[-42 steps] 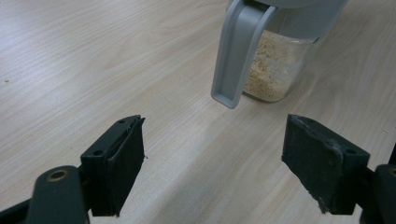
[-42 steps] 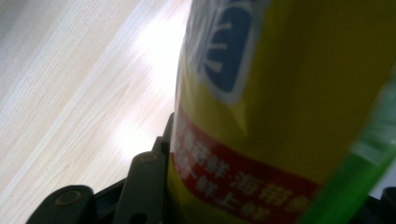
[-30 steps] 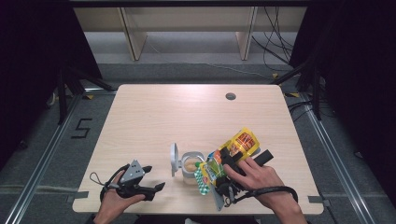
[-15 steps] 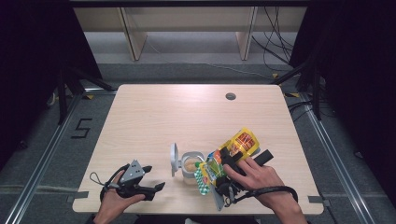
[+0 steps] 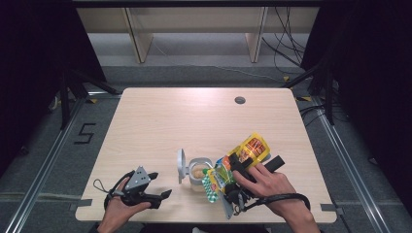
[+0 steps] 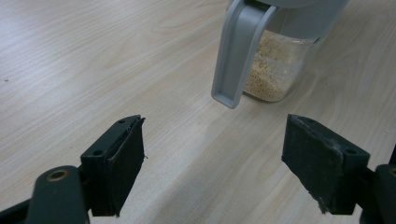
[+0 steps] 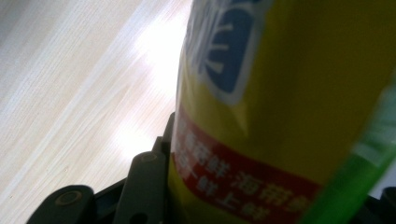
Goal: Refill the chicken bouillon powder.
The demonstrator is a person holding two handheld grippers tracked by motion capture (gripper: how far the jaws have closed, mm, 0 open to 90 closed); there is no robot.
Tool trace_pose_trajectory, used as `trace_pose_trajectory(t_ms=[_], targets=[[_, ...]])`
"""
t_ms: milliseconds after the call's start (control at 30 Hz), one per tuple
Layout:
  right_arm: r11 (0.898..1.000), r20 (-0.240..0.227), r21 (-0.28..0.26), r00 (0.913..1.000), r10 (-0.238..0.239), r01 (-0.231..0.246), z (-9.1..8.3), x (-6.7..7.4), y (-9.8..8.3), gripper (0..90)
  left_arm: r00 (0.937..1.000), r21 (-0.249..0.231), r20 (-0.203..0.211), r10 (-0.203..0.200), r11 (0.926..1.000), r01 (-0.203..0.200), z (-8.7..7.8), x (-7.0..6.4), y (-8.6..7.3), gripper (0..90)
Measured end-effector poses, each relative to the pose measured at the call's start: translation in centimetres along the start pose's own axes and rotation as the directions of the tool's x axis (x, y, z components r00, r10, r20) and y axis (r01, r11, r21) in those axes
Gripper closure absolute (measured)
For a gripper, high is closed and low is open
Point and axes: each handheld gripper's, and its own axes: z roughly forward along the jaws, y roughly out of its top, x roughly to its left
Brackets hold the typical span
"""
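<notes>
Open jar (image 6: 275, 70) holds tan granules; right claw (image 5: 243, 167) grasps yellow packet (image 7: 289, 116); left claw (image 6: 215, 172) released

From up high I see my left gripper (image 5: 163, 195) as a black body topped by a grey three-cornered plate, with a thin black cable looping off behind it. In its own view each black jaw ends in a flat rubbery pad, the rims chipped pale, with a brass-coloured rivet at the linkage. My right gripper (image 5: 236, 162) is black too, with a thick black cable. Both forearms look bare, no sleeves.
</notes>
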Motion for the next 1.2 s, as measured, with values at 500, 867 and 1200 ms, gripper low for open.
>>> trace_pose_trajectory(t_ms=[500, 867, 1200], targets=[[0.996, -0.025, -0.013, 0.9961, 0.085, -0.085, 0.17, 0.21, -0.44, 63.5, 0.9998, 0.001, -0.003, -0.018, 0.9998, 0.018, 0.01, -0.09, -0.04, 20.2], [0.996, -0.029, -0.015, 0.9959, 0.085, -0.086, 0.16, 0.25, -0.53, 63.6, 0.9999, 0.008, -0.006, -0.009, 0.9999, 0.009, -0.05, -0.03, -0.04, 20.2], [0.999, -0.022, -0.012, 0.9984, 0.052, -0.052, 0.13, 0.13, -0.26, 63.5, 0.9999, 0.013, -0.009, -0.004, 0.9999, 0.005, -0.07, 0.01, -0.03, 20.2]])
